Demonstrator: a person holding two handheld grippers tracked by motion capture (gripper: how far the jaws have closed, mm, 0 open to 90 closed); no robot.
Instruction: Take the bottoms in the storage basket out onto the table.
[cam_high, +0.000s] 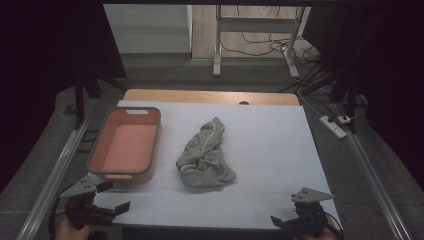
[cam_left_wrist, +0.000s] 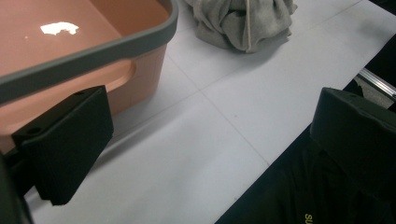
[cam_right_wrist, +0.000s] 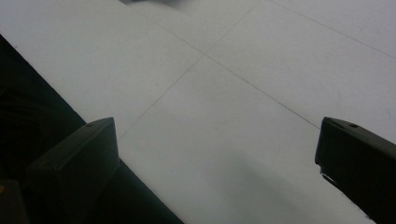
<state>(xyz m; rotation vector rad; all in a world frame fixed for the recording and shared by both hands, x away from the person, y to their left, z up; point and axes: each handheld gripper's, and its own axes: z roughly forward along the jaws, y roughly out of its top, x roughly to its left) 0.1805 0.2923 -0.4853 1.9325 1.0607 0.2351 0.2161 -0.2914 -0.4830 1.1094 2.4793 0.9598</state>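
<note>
A crumpled grey garment with a pale drawstring lies mid-worktop, just right of the empty salmon bin. Left gripper and right gripper hover at the near edge, fingers spread, holding nothing.

The right gripper hangs with jaws spread wide over the white table, whose near edge runs beneath the left jaw.

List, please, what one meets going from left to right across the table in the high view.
Left gripper → orange basin → grey crumpled cloth → right gripper. The basin and cloth lie apart on the white table.
</note>
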